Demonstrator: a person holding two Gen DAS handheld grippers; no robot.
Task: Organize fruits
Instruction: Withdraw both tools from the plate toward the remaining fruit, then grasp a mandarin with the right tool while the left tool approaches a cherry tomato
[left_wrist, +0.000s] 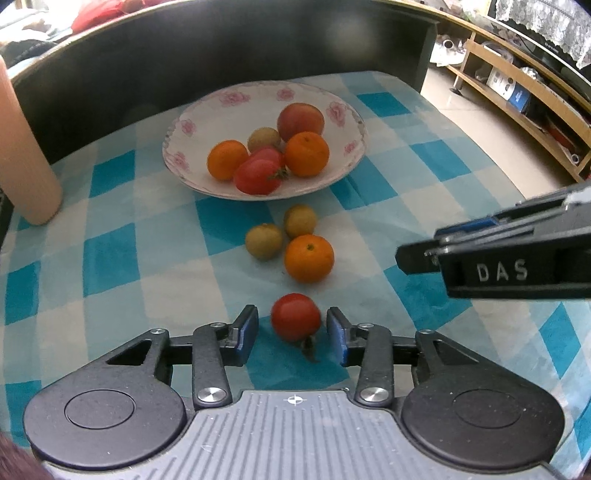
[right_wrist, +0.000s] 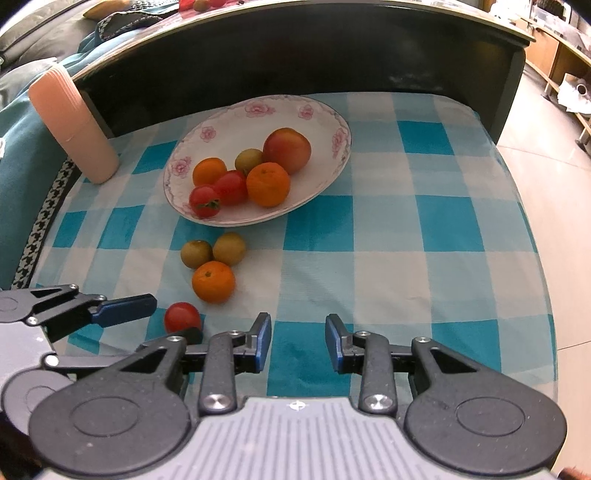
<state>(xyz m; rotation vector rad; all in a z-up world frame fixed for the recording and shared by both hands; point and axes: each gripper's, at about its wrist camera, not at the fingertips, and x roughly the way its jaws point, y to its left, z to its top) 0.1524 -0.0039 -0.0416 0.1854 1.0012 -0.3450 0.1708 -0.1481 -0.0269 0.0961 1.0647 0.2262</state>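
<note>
While the left wrist view is looking down along its own fingers, the left gripper (left_wrist: 291, 332) is straddling a small red tomato (left_wrist: 295, 316) lying on the checked cloth (left_wrist: 110, 258); the blue pads (left_wrist: 246, 330) are standing spread on either side with a sliver of gap, not pressing it yet. Judged: the jaws are bracketing the fruit for a pinch. Beyond it, an orange (left_wrist: 308, 257) and two small greenish fruits (left_wrist: 263, 241) are sitting loose, near one another, short of the flowered plate (left_wrist: 207, 110). The plate is already holding two oranges, two tomatoes, a greenish fruit and an apple-like red fruit (left_wrist: 300, 121). The other gripper is reaching in from the right edge.

In the right wrist view, the right gripper (right_wrist: 298, 345) is hanging over bare cloth, fingers apart, nothing between them, probably waiting its turn. The tomato (right_wrist: 181, 316) is showing at lower left, beside a blue finger of the left gripper (right_wrist: 125, 307). A pink cylinder (right_wrist: 74, 129) is standing tilted by the dark backboard, clear of the work.
</note>
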